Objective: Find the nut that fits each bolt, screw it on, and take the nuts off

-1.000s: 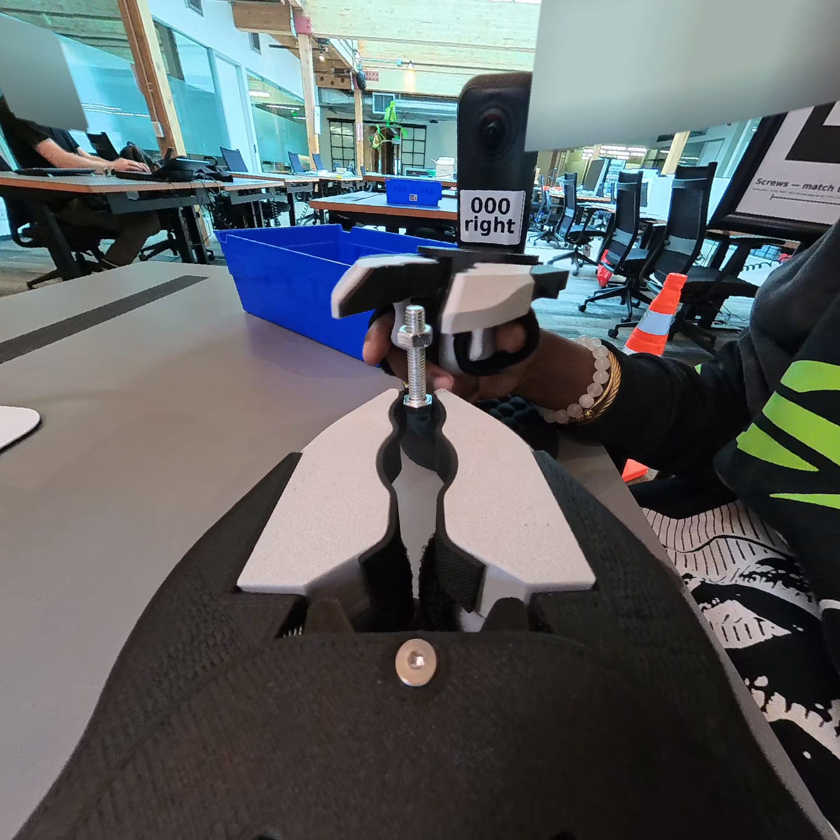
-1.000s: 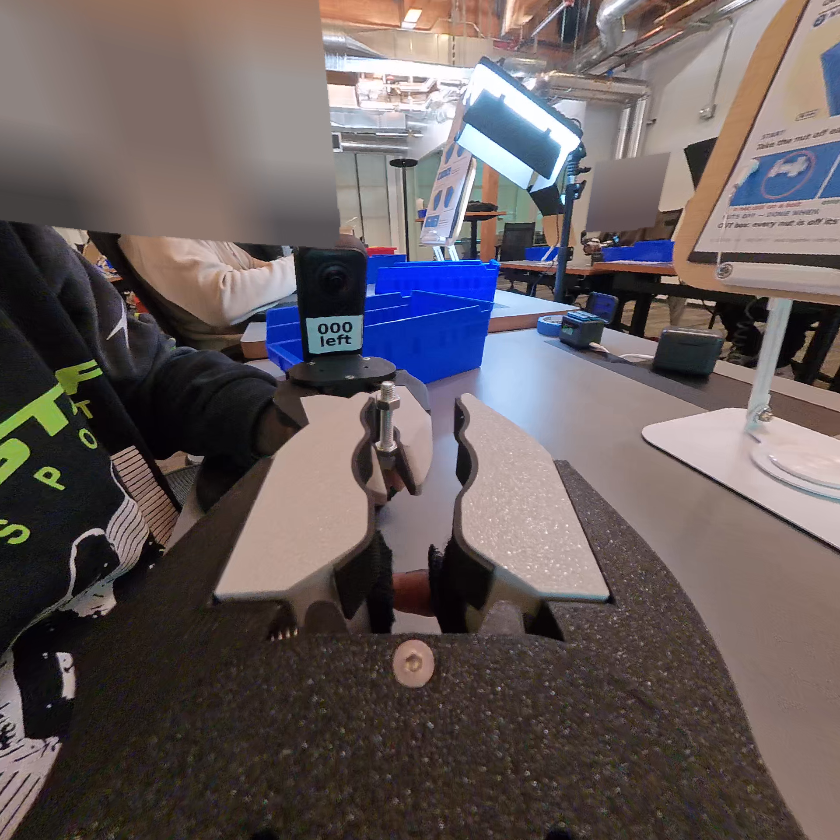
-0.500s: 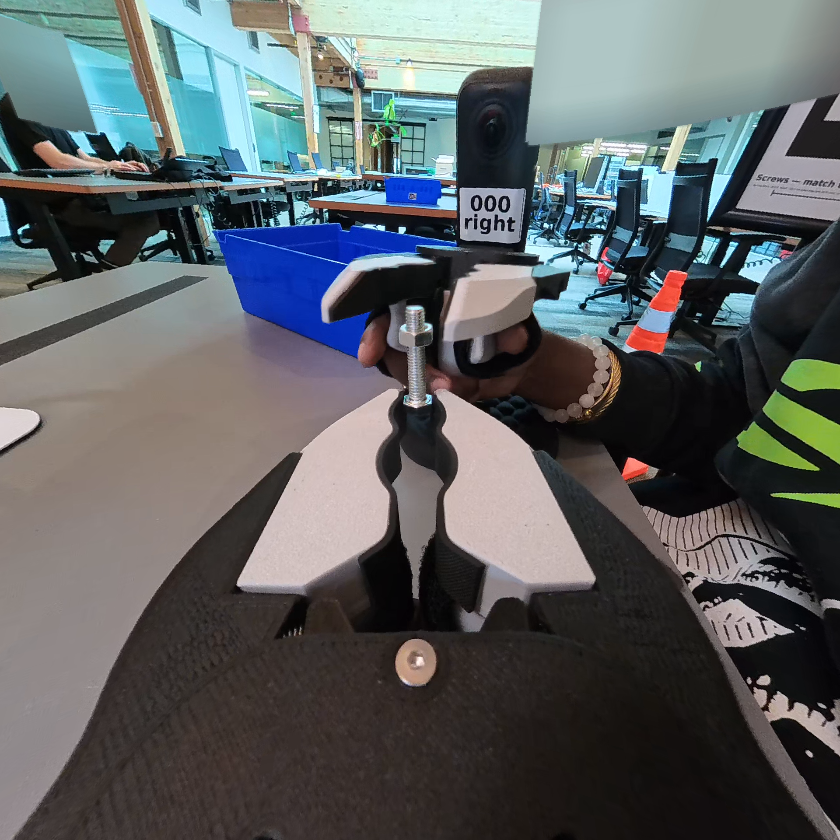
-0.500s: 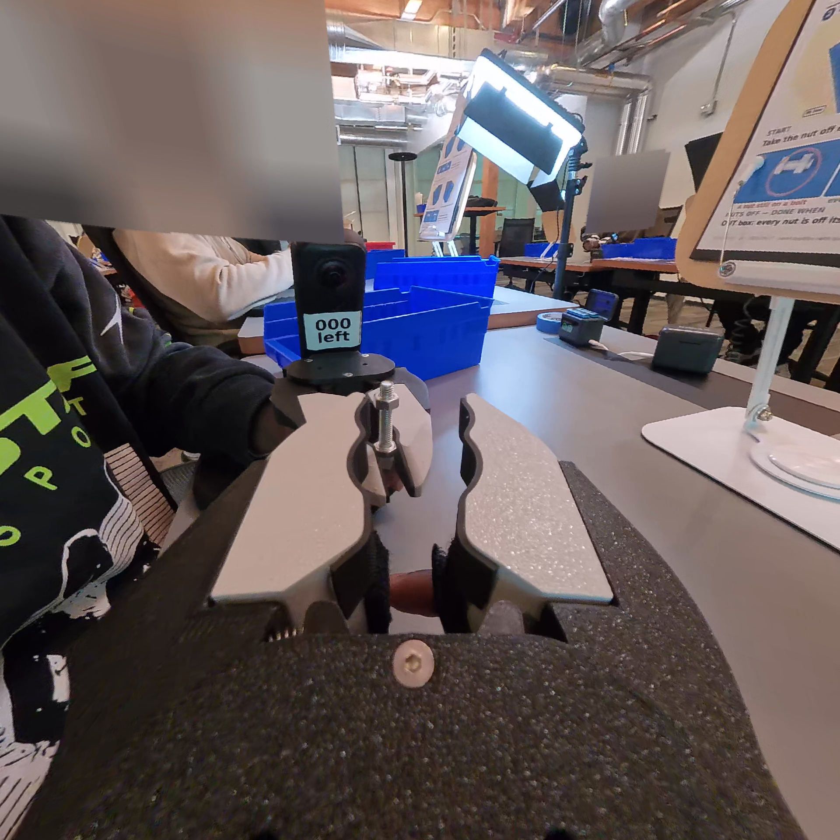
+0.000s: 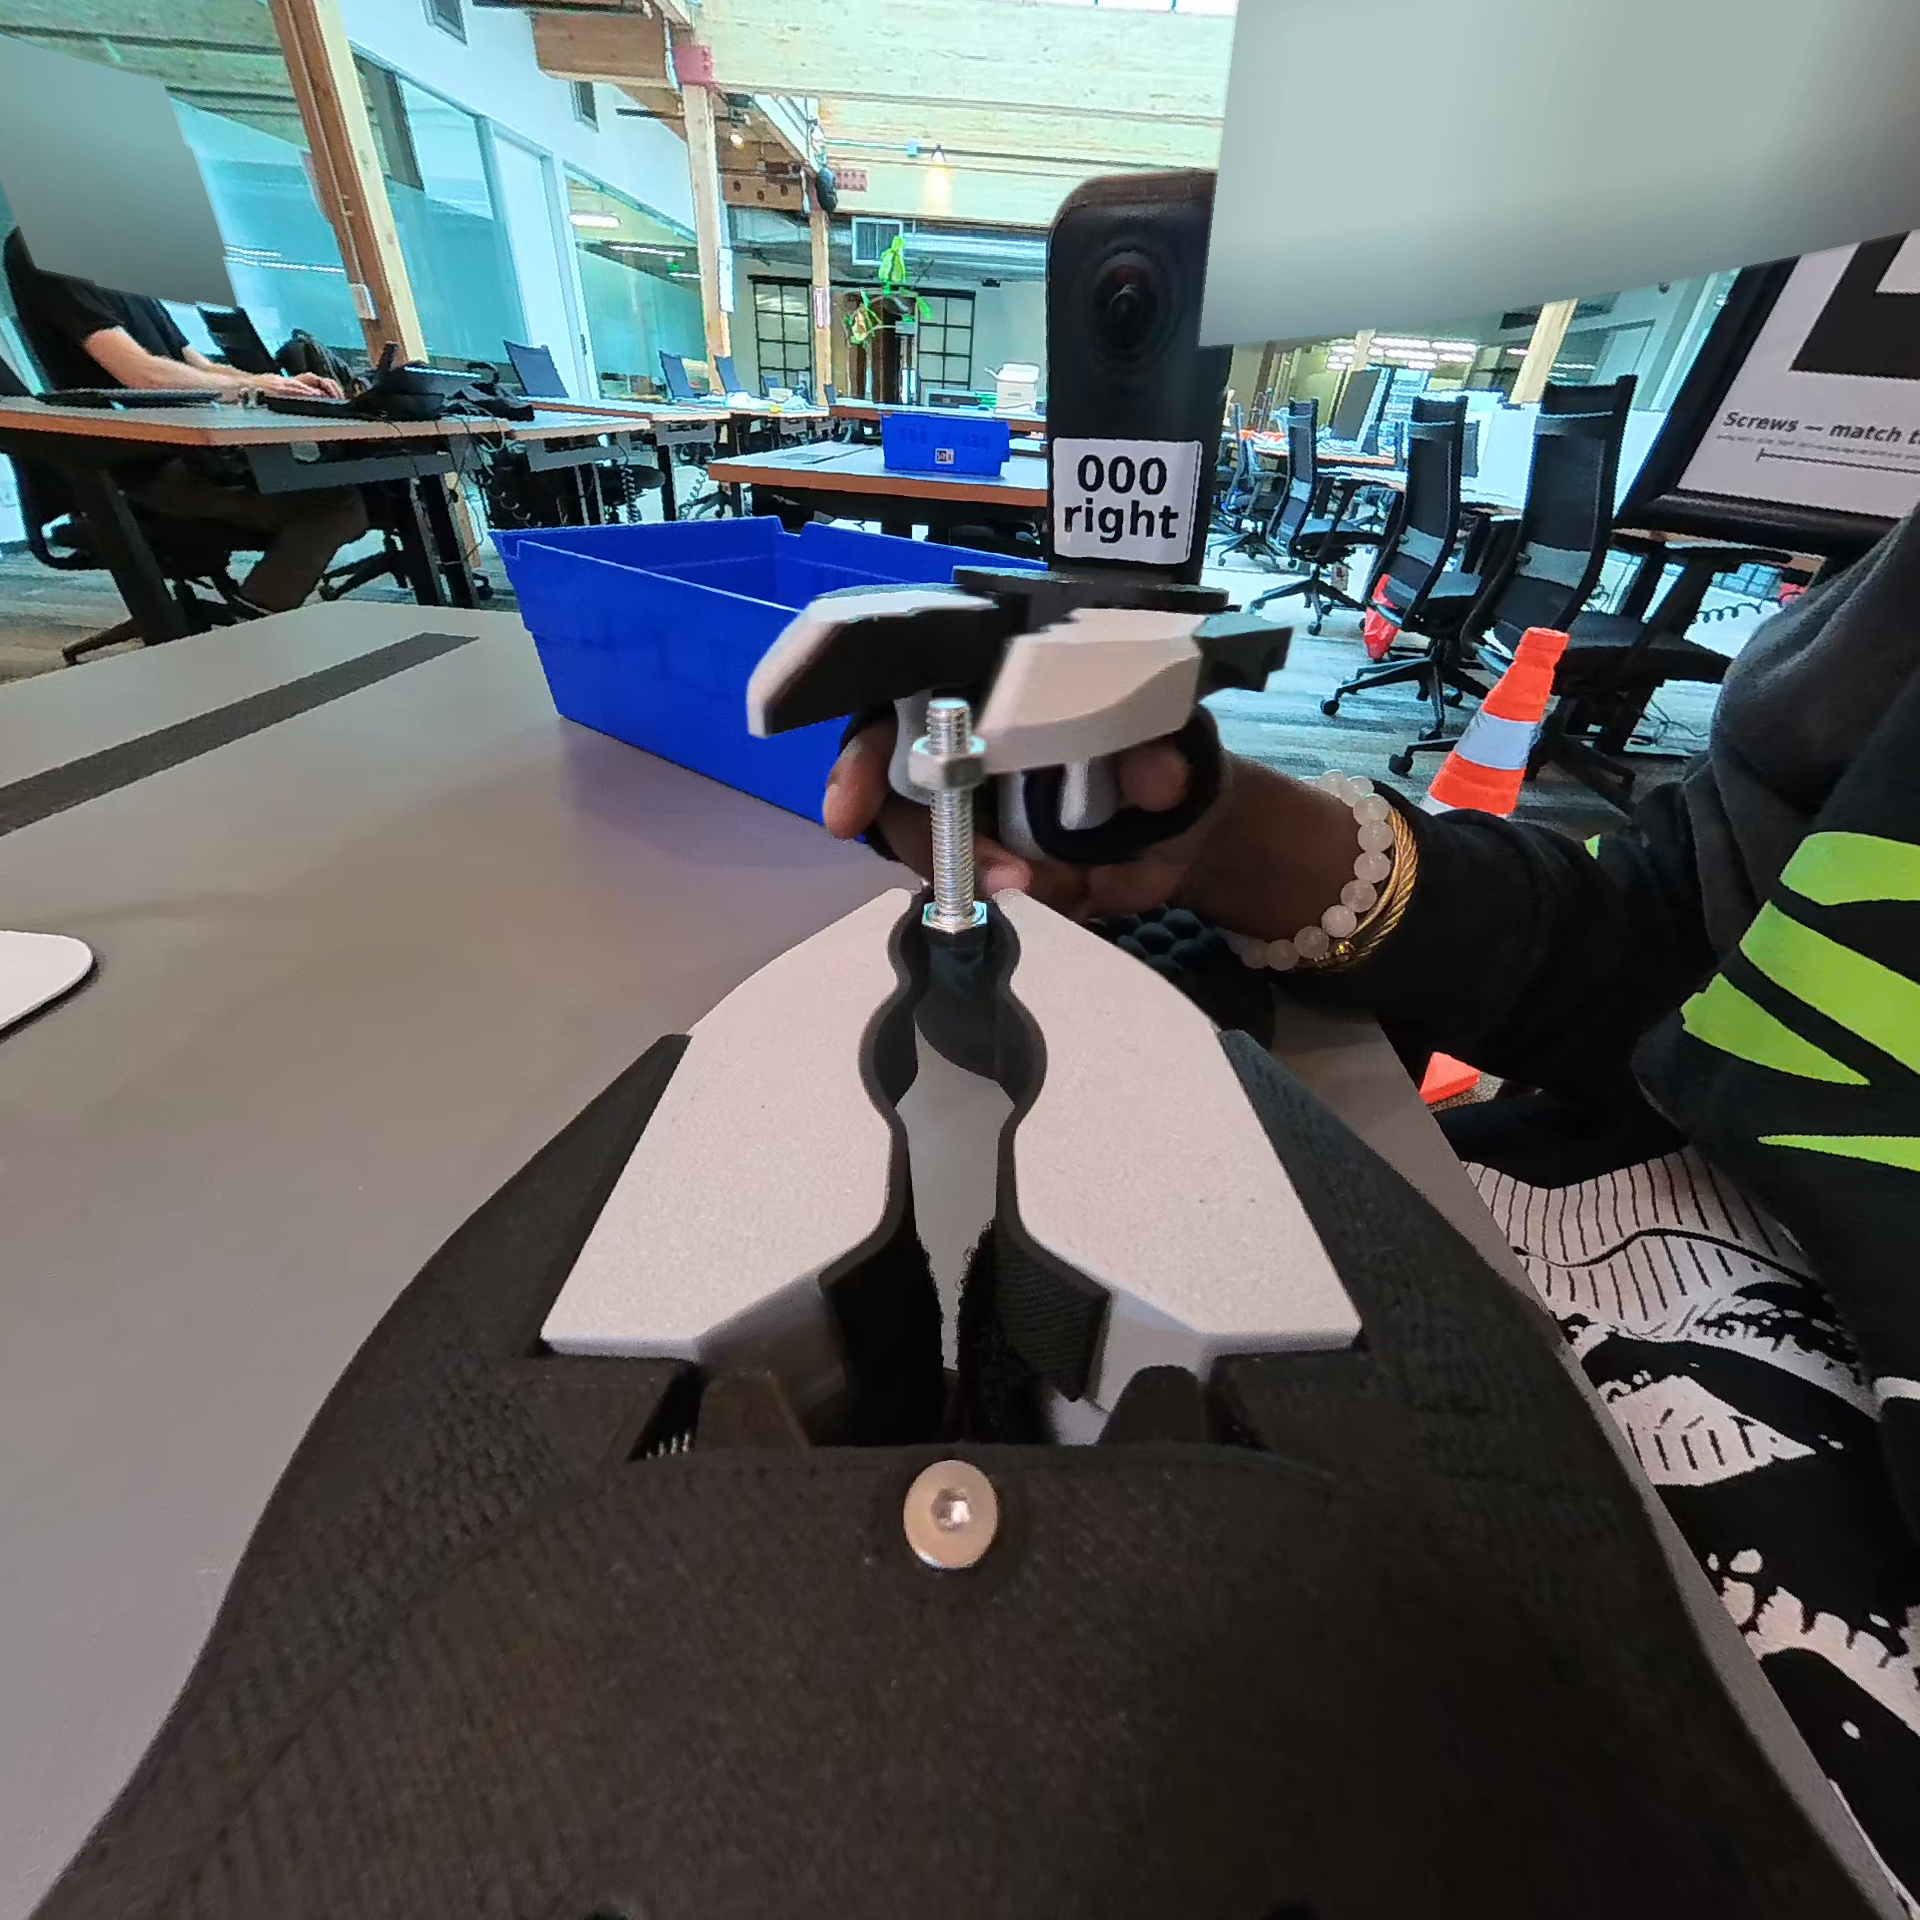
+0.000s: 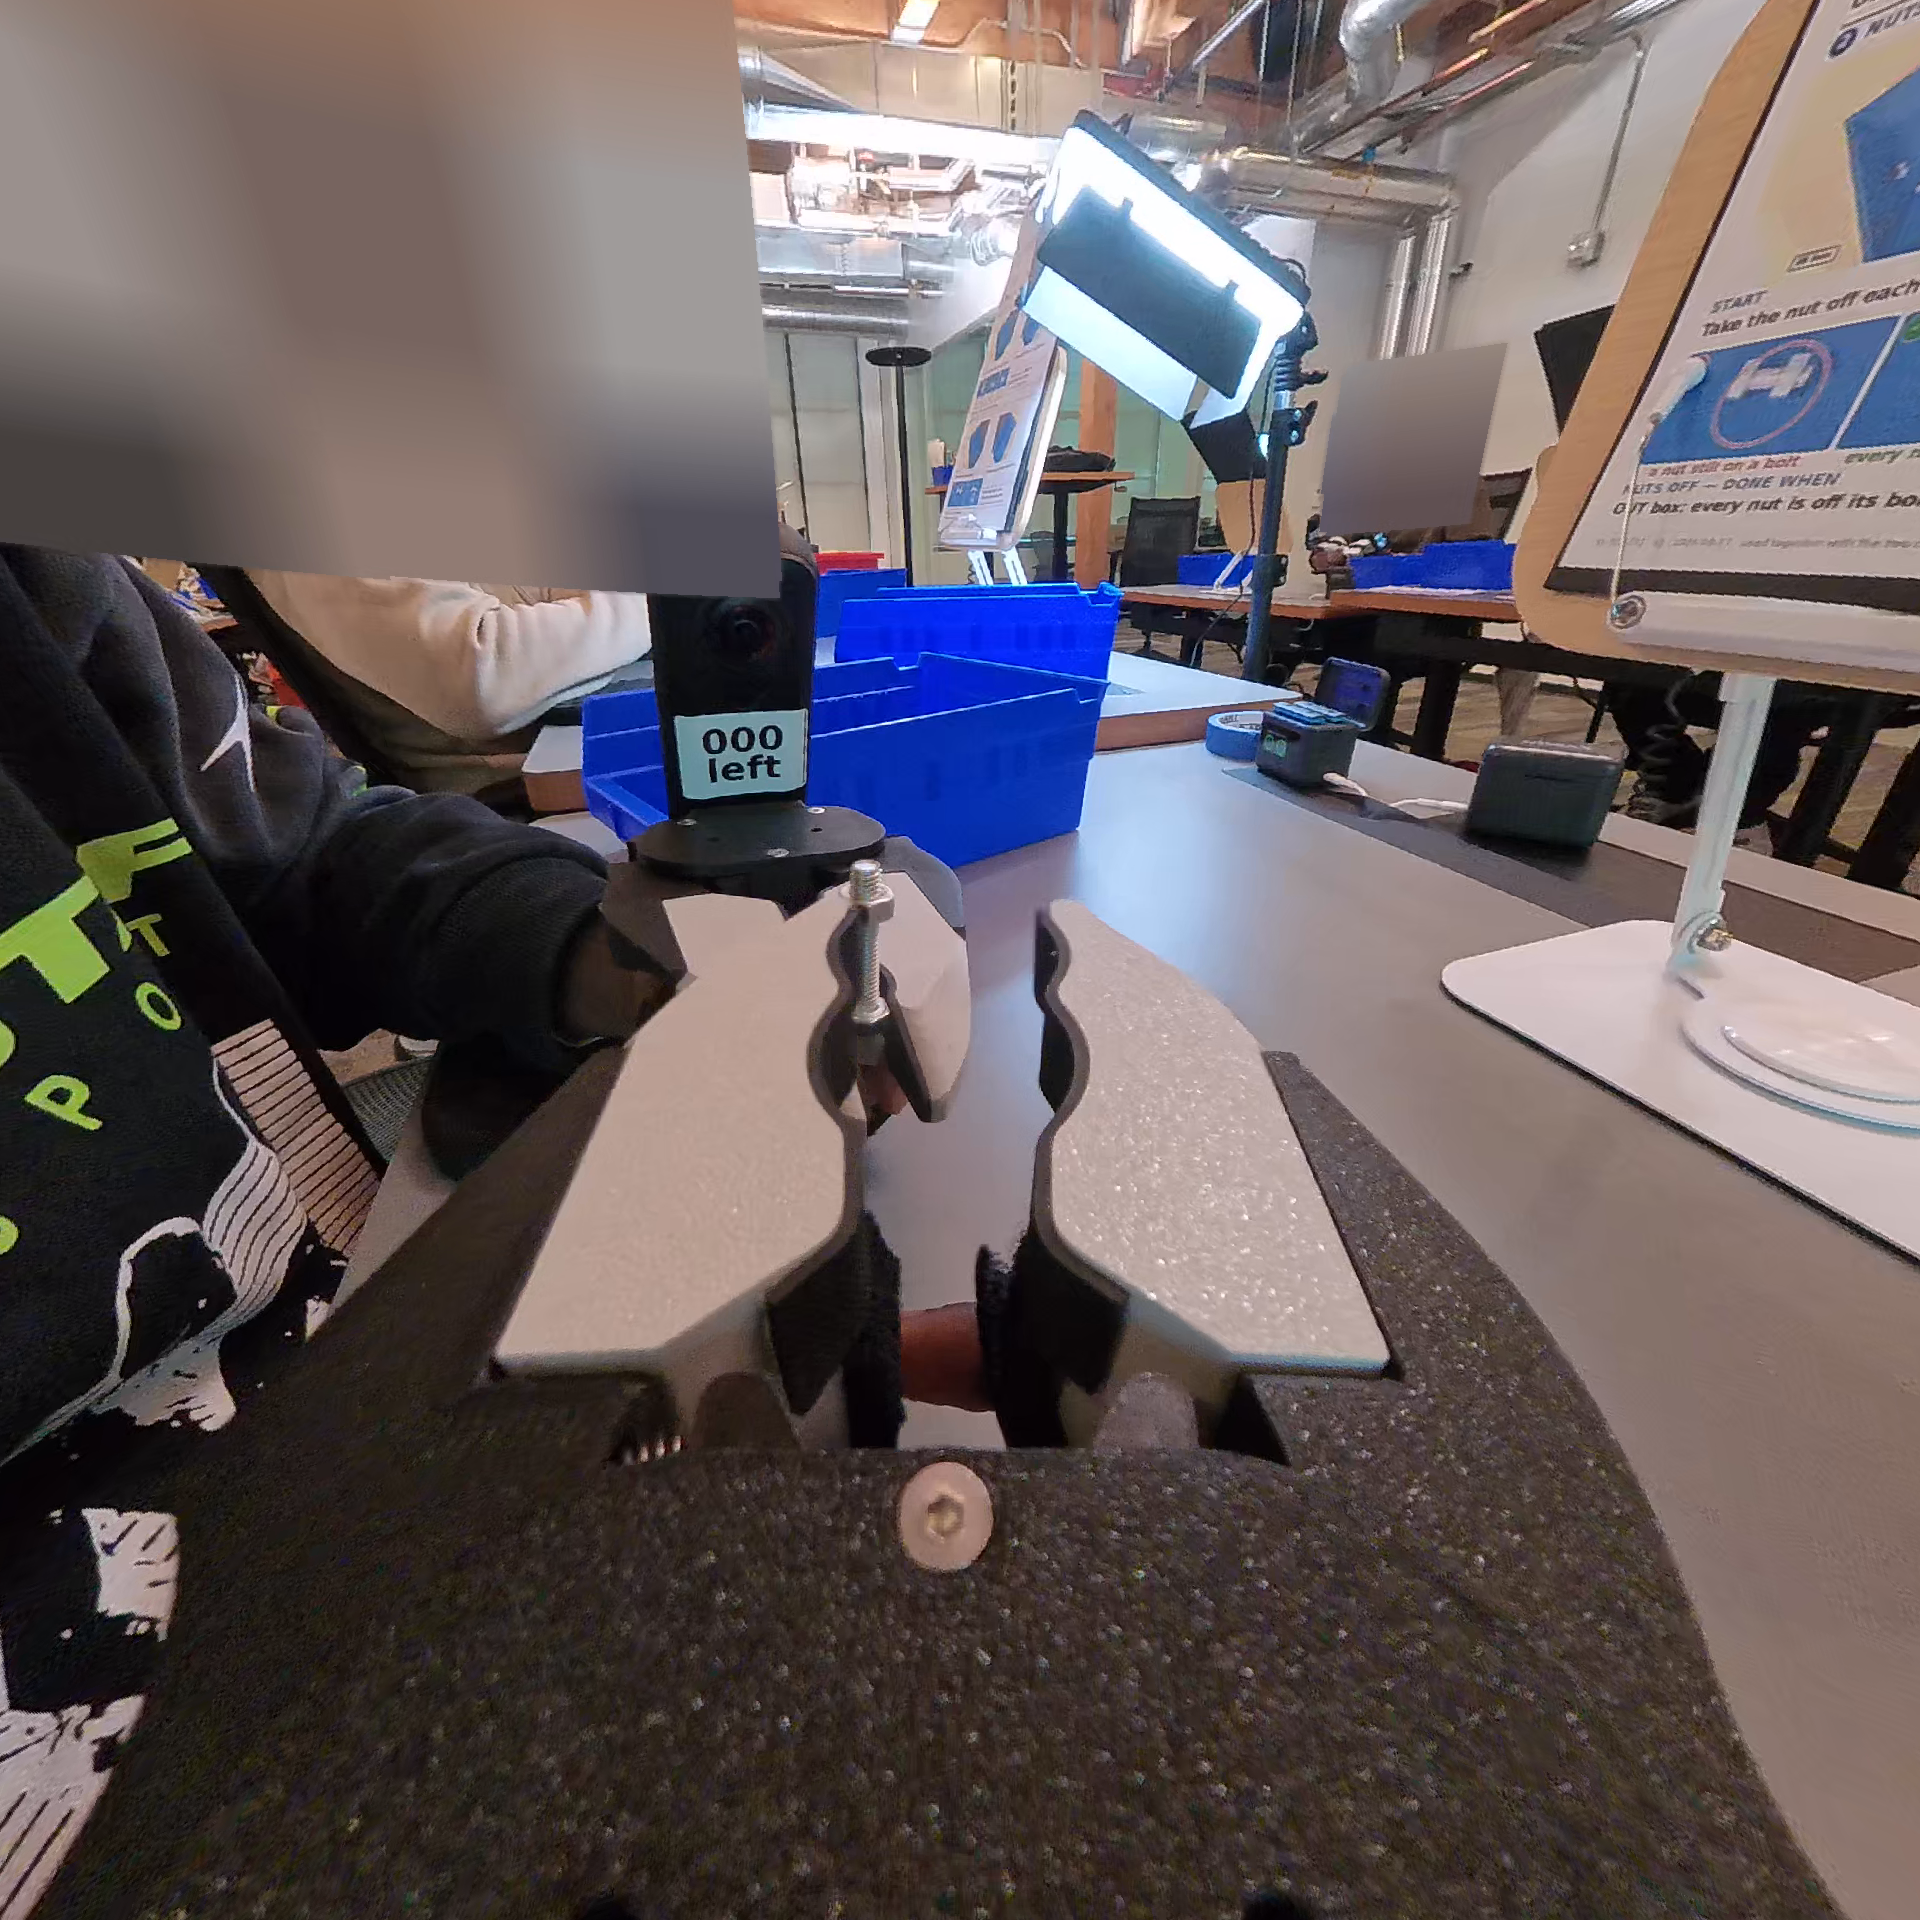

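Left wrist view, left gripper [image 5: 954, 914] clamping bolt [image 5: 950, 821], blue bin [image 5: 665, 623] behind

one bolt [image 5: 951, 821], two nuts [image 5: 945, 770], two grippers [image 5: 954, 914]

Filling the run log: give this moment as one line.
left gripper: shut on bolt, upright | nut: near bolt top | right gripper: open, empty, by nut | bin: behind
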Motion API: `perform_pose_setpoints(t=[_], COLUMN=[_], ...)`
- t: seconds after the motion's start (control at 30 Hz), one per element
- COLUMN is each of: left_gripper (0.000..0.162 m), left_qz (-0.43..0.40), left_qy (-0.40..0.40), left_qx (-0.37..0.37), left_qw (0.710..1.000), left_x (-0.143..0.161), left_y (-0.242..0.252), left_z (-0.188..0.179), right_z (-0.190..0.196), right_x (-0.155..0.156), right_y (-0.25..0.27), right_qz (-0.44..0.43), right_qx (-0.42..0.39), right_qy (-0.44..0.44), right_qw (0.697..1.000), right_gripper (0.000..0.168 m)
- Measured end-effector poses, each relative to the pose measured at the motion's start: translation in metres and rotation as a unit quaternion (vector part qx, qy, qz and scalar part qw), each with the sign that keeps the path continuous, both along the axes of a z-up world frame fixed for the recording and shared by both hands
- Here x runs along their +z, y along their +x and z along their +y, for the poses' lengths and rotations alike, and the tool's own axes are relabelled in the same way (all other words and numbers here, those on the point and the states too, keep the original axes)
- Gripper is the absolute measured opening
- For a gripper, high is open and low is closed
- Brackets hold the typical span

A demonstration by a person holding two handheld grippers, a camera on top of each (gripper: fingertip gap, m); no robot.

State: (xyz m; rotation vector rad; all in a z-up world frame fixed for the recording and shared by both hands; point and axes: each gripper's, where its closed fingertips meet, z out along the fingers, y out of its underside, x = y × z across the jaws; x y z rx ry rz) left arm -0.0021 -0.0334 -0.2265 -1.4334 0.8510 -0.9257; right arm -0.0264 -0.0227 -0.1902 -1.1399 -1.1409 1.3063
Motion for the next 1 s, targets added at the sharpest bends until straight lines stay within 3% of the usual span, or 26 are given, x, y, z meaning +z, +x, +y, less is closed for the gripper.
perform_pose_setpoints(t=[0.1, 0.37, 0.5, 0.73, 0.9, 1.0], left_gripper=[0.010, 0.010, 0.010, 0.010, 0.010, 0.010], left_qz=[0.002, 0.003, 0.001, 0.006, -0.002, 0.003], left_qy=[-0.001, -0.001, -0.001, 0.001, -0.003, -0.002], left_qx=[0.000, 0.001, 0.000, -0.001, 0.000, -0.002], left_qw=[1.000, 1.000, 1.000, 1.000, 1.000, 1.000], left_x=[-0.0005, -0.0011, -0.0002, -0.0013, 0.0003, -0.0010], left_y=[0.0003, 0.0004, 0.0000, 0.0009, -0.0008, 0.0005], left_z=[0.0001, 0.0003, 0.0000, -0.0009, 0.0001, -0.0006], right_z=[0.0012, 0.0004, 0.0045, -0.0033, 0.0041, 0.0002], right_x=[0.0010, -0.0016, 0.0011, 0.0000, 0.0008, 0.0029], right_y=[0.0018, -0.0016, 0.0023, -0.0025, 0.0018, 0.0014], right_qz=[0.003, -0.006, 0.004, 0.000, 0.003, 0.010], right_qx=[-0.003, -0.001, -0.009, 0.008, -0.011, 0.002], right_qy=[0.001, -0.005, -0.009, -0.004, -0.006, -0.010], right_qw=[1.000, 1.000, 1.000, 1.000, 1.000, 1.000], right_gripper=[0.024, 0.039, 0.024, 0.040, 0.028, 0.031])
